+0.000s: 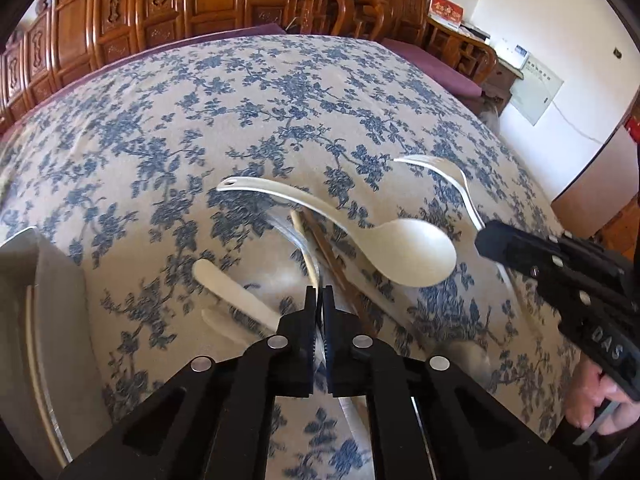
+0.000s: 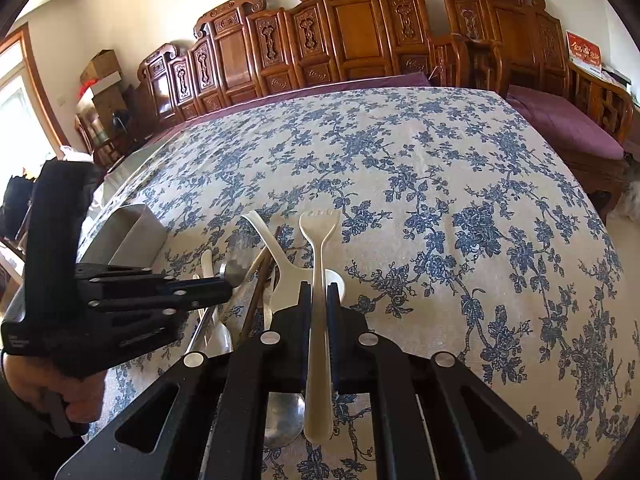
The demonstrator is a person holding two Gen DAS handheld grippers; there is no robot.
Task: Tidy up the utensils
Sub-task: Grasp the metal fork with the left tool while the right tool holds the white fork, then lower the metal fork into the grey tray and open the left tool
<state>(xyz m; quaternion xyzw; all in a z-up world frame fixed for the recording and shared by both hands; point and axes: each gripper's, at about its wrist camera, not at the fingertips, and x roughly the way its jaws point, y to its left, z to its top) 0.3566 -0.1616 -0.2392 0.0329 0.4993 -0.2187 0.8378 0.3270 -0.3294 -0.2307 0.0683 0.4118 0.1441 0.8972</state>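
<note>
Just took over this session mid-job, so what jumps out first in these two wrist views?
The right gripper is shut on a white plastic fork, handle toward the camera, tines pointing away above the blue floral tablecloth. Just left of it lies a heap of utensils, topped by a big white ladle spoon over brown chopsticks. The left gripper is shut on a metal utensil, beside a metal container.
</note>
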